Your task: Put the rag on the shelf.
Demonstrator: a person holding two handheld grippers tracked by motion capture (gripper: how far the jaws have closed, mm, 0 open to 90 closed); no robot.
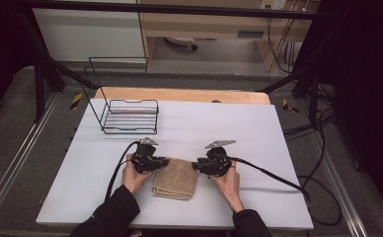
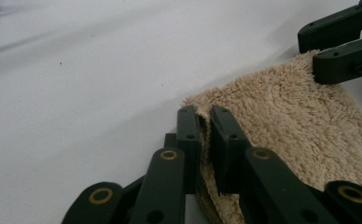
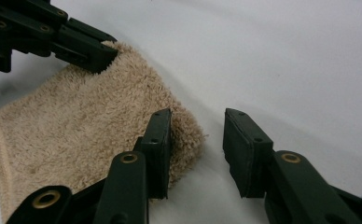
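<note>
A folded beige towel (image 1: 175,177) lies on the white table (image 1: 239,128) near the front edge, between the two hands. My left gripper (image 1: 166,161) is at the towel's far left corner; in the left gripper view its jaws (image 2: 205,135) are shut on the towel's edge (image 2: 286,116). My right gripper (image 1: 195,165) is at the far right corner. In the right gripper view the jaws (image 3: 198,140) stand apart, with the towel's corner (image 3: 86,126) between them. One jaw rests against the pile and the other stands clear of it.
A black wire rack (image 1: 130,117) stands at the back left of the table. A black cable (image 1: 273,177) trails right from the right gripper across the table, another (image 1: 118,168) runs back from the left one. Dark frame posts flank the table.
</note>
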